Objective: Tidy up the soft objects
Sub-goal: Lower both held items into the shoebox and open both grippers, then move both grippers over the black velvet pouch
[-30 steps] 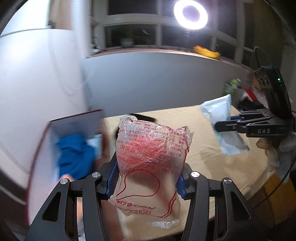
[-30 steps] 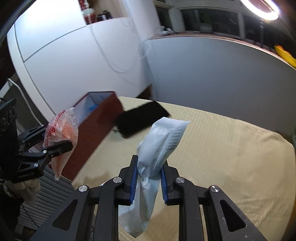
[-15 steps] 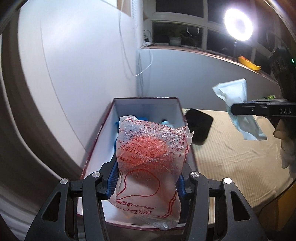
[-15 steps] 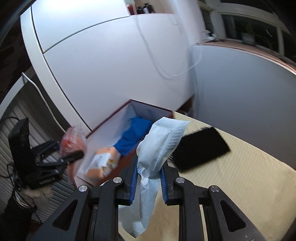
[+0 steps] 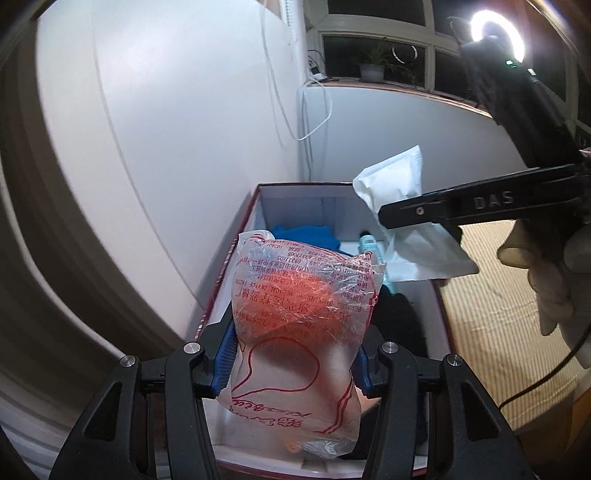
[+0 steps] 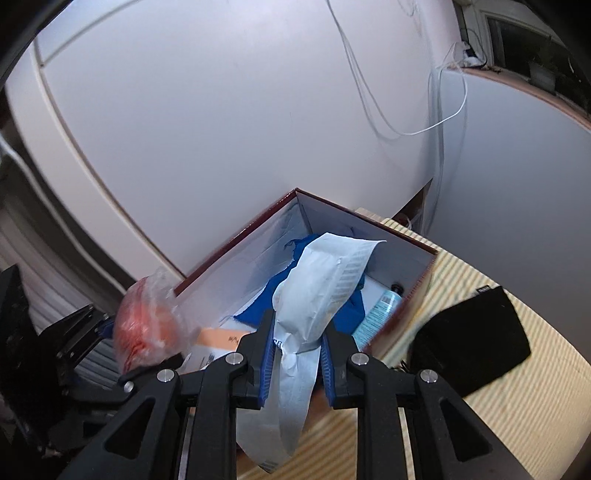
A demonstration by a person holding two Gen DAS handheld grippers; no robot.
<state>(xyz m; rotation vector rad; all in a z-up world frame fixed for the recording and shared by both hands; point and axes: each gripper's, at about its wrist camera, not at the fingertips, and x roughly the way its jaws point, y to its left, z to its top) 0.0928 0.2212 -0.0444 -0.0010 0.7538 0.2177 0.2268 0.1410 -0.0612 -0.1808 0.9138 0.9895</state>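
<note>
We are holding our left gripper [image 5: 295, 363] clamped and tilting down over the box [image 5: 236, 266], our right gripper [image 6: 297, 363] pinching beside it.

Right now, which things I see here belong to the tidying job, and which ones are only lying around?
Part of the job:
- red bag, held in the left tool
- white pack, held in the right tool
- box, holding a blue cloth and a small bottle

Just lying about:
- black pouch on the mat
- white cable on the wall
- ring light
</note>
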